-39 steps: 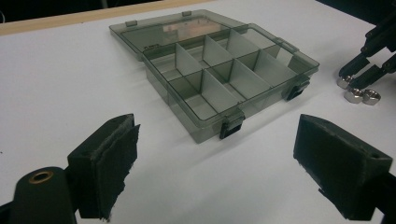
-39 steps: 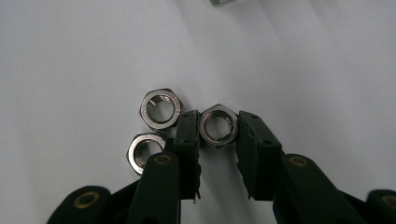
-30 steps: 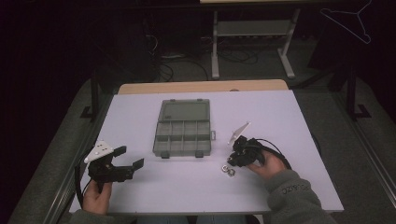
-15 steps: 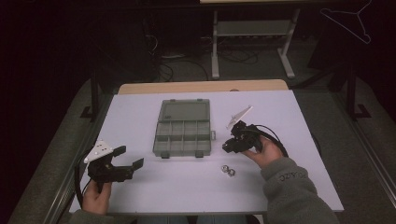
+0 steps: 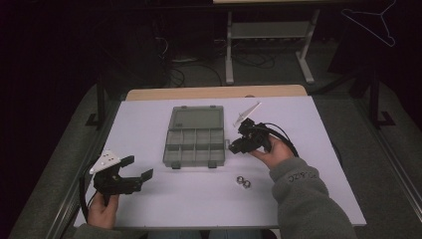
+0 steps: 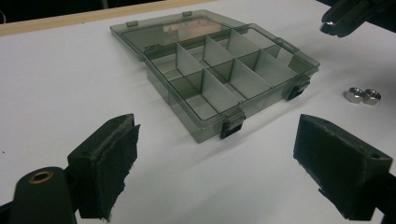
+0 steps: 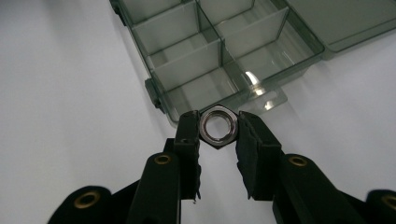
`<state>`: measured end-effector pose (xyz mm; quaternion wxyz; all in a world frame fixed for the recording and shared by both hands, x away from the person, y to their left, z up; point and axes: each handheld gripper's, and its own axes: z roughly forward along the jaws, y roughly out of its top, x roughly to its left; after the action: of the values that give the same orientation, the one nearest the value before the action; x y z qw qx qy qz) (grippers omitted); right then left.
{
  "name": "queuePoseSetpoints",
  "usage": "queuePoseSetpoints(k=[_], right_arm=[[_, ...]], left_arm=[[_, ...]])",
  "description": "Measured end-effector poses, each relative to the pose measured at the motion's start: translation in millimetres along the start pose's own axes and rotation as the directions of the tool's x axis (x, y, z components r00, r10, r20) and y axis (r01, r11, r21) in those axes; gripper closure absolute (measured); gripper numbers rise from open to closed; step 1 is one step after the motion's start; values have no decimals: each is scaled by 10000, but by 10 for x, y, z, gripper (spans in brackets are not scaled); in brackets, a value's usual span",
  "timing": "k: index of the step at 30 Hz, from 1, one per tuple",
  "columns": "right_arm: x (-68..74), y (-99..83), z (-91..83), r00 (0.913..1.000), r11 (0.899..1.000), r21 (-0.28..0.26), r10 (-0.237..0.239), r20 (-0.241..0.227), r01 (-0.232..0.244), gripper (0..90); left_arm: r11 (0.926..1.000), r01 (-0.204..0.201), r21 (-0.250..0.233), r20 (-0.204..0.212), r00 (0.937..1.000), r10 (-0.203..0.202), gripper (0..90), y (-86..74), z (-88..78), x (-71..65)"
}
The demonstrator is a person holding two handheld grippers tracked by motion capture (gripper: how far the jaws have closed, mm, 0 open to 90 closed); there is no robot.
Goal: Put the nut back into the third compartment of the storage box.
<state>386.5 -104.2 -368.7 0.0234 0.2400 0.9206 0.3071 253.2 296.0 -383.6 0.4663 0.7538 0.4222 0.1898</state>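
Pinched between the right gripper (image 7: 218,128) fingers, a steel nut (image 7: 218,126) hangs just beside the open compartment box (image 5: 195,138) corner. Two more nuts (image 5: 243,182) lie near the box's front. Left gripper (image 6: 212,163) gapes empty, well apart from the box.

We count three nuts: one nut (image 7: 218,126) pinched in the right gripper (image 7: 218,128), two nuts (image 5: 243,182) loose on the table (image 5: 318,124). One organiser box (image 5: 195,141), eight compartments.
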Motion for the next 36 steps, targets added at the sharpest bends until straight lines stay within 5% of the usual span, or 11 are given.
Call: queuePoseSetpoints(k=[18,36], right_arm=[[-46,390,77,9996,9995,-206,-244,-123,241,692],[-93,843,419,9989,9992,82,-391,-247,393,692]], left_arm=[[10000,-25,-16,41,10000,25,128,2,1,-2],[9999,-84,67,73,9999,83,128,4,-9,5]])
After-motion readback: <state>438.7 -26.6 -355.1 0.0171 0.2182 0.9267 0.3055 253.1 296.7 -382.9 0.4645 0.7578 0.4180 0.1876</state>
